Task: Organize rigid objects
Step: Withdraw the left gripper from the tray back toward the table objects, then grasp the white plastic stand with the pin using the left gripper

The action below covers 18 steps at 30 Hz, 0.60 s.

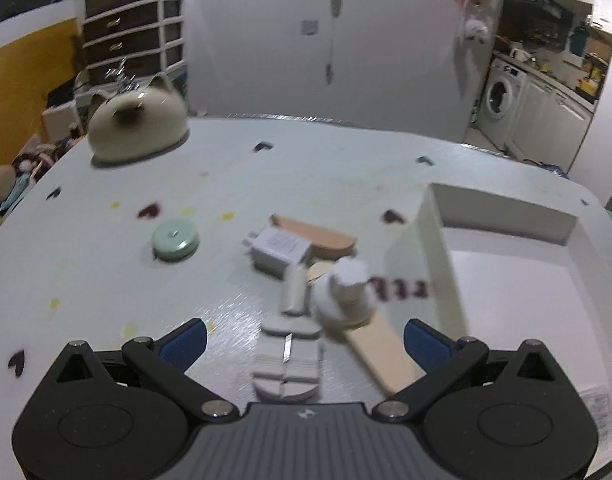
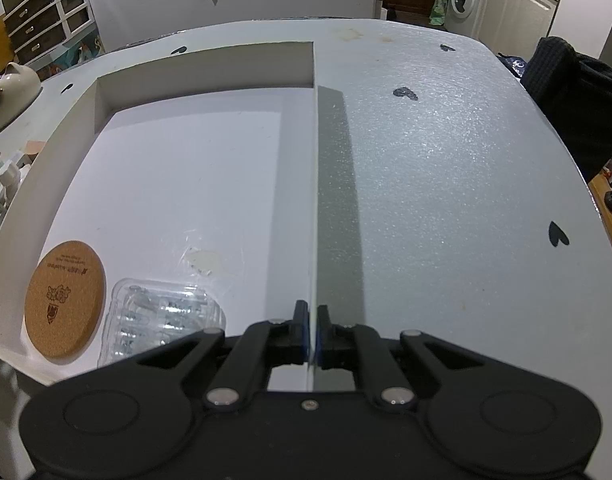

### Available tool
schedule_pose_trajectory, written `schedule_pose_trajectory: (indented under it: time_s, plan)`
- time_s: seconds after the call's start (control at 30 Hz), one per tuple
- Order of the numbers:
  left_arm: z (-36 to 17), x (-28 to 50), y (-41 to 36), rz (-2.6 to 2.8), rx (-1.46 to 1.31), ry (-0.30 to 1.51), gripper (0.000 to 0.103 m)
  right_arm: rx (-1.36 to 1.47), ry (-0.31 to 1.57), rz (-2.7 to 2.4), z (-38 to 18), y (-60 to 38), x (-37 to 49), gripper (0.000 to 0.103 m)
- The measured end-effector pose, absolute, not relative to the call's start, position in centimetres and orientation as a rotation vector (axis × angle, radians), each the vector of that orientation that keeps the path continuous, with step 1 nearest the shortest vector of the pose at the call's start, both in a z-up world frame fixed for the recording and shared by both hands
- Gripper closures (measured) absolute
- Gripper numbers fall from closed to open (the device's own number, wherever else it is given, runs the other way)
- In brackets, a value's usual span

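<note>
Left gripper (image 1: 306, 342): fingers spread wide, released, nothing between the pads; view blurred. Just ahead of it on the tabletop (image 1: 105, 280), centre frame, lies a cluster: white charger (image 1: 277, 250), white knob-shaped piece (image 1: 348, 292), wooden stick (image 1: 380, 354), white slotted block (image 1: 285, 360). Green round case (image 1: 175, 243) sits apart, left of centre. White box (image 1: 426, 248) stands at right.

Right gripper (image 2: 312, 330): fingers clenched on the box's thin side wall (image 2: 314, 200), lower centre. Inside the box, lower left: cork coaster (image 2: 65, 299) and clear plastic case (image 2: 161, 320), just beside each other.
</note>
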<state>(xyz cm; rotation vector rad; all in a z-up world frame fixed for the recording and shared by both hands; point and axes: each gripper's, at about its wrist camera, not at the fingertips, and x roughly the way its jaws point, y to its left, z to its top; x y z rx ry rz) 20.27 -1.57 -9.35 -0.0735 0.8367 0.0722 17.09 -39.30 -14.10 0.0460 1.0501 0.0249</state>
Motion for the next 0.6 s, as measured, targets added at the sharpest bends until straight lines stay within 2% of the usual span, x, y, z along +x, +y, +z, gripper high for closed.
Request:
schedule_pose_trajectory:
  time_s: [0.27,0.4,0.47,0.6]
  plan:
    - [-11.8,20.4,-1.5,0.052,0.046,0.861,0.001,0.056,1.051,0.019,-14.1,-39.3,17.2,0.098]
    - [-12.9,21.0,-1.7,0.020,0.057,0.900,0.019,0.062,1.051,0.016,-14.1,-39.3,17.2,0.098]
    - [-13.3,21.2,-1.8,0.020,0.059,0.911,0.022,0.064,1.050,0.014,-14.1,-39.4,17.2,0.098]
    - [-13.9,21.9,-1.8,0.025,0.064,0.926,0.034,0.067,1.051,0.012,-14.1,-39.4,17.2,0.098]
